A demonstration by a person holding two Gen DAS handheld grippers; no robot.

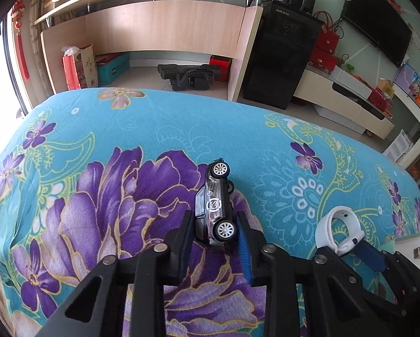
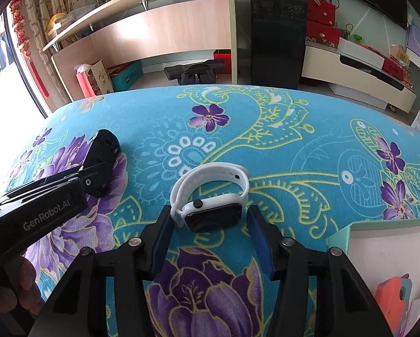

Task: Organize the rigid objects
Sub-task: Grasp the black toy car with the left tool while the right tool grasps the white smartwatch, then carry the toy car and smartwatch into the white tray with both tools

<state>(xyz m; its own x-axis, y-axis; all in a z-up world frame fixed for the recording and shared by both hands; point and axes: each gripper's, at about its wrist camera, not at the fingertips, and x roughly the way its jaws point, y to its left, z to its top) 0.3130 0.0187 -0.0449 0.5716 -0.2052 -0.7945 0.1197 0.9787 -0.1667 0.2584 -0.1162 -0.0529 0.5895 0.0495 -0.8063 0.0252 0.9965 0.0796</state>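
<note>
A table draped in a turquoise cloth printed with big purple flowers (image 1: 153,129) fills both views and bears everything. At its right edge sits a pale mint-and-white open box (image 2: 384,233) with an orange slab inside, probably the place where the loose pieces are to be gathered, which would explain why both tools work just beside it.

The left gripper (image 1: 215,234) points steeply down with its jaws drawn in around a small black die-cast toy car with white wheels (image 1: 214,205). The car is tipped on its side, roof towards the left finger and wheels towards the blue-padded right one; both pads look to be against it, so I judge it gripped, its far end still near or on the cloth.

The right gripper (image 2: 210,224) has its jaws partly open either side of a white silicone-strapped smartwatch with a dark screen (image 2: 210,196), which lies on the cloth with its strap looped. The left pad is touching or nearly touching the strap, while a clear gap remains at the right pad, so the watch is straddled but not yet clamped
</note>
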